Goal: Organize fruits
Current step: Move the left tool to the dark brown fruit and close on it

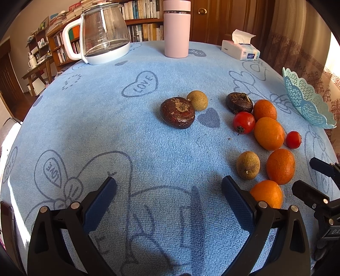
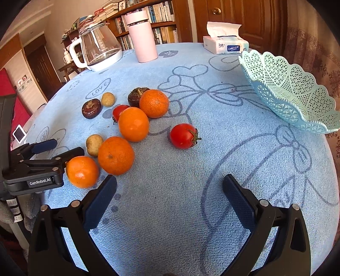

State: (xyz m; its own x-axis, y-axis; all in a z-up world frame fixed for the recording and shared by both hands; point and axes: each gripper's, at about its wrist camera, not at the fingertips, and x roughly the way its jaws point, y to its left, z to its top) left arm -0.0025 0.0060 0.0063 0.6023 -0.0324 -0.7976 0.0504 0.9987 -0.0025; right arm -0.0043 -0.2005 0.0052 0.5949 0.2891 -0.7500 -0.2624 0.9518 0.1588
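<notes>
Table under a light blue towel cloth (image 1: 106,131) printed with hearts and "LOVE"; left gripper (image 1: 169,189), jaws spread wide, nothing between them, poised over bare cloth; right gripper (image 2: 170,186), likewise wide apart and empty, above bare cloth; in the right wrist view the left gripper lies at the left edge, its near finger just beside the nearest orange. Fruit, loose on the cloth: four small oranges (image 2: 133,124) in a rough line, the nearest one (image 1: 266,193) partly behind the left gripper's right finger; two cherry tomatoes, one (image 1: 244,122) touching the oranges, the other (image 2: 183,135) lying apart on the basket side; two dark brown water chestnuts, one (image 1: 239,102) at the far end of the orange row, one (image 1: 178,112) apart to the left; two tan longans, one (image 1: 197,100) touching the left chestnut, one (image 1: 248,165) beside the near oranges. Pale turquoise lattice basket (image 2: 286,89) at the right edge of the table, well apart from the fruit, no fruit seen inside. Far edge: glass kettle with white handle (image 1: 102,31); pink flask (image 1: 176,29); tissue pack (image 2: 225,43). Bookshelves (image 1: 144,12) behind.
</notes>
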